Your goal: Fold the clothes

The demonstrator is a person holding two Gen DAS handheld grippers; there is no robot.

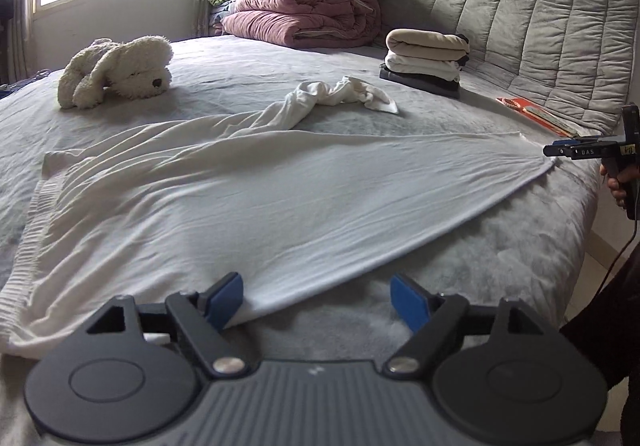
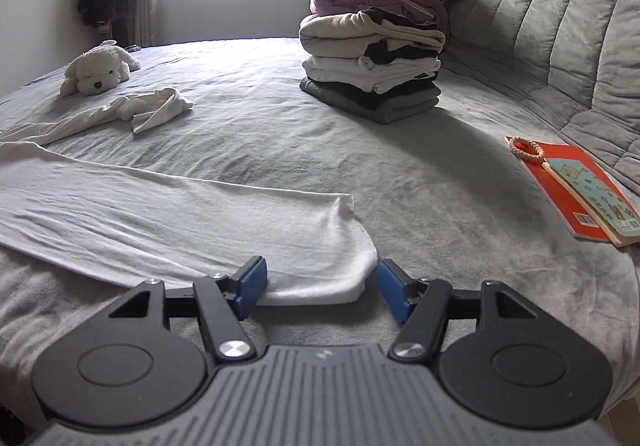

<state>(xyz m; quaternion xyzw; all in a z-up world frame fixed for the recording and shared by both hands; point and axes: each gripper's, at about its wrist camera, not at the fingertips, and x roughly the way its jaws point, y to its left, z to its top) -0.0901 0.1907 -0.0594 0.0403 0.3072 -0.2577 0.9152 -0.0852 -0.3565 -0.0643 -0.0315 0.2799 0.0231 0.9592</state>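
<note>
Left wrist: white garment (image 1: 248, 206) flat on bed (image 1: 500, 246); folded stack (image 1: 426, 60) behind.

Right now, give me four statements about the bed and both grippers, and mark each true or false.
1. The white garment lies spread flat on the bed. True.
2. The right gripper is clamped on the garment's corner. False: its jaws stand open, with the corner between them.
3. The plush dog sits on top of the folded stack. False: it lies apart on the bed.
4. The left gripper is open. True.
</note>
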